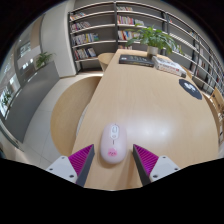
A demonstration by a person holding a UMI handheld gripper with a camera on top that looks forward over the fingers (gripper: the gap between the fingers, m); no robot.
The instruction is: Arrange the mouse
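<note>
The white mouse [112, 142] rests on the wooden table [150, 105], between the gripper [116, 160] jaws, which stand released with gaps either side.

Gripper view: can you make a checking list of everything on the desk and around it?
Surface: pale wooden table, long with a rounded end.
Job's things: white mouse, standing between the fingers with gaps at both sides.
Clutter: keyboard, dark mat, plant at the far end.
Grippers: gripper open, pink pads either side of the mouse.
Cables: nothing seen.
Surroundings: bookshelves behind, grey floor.
</note>
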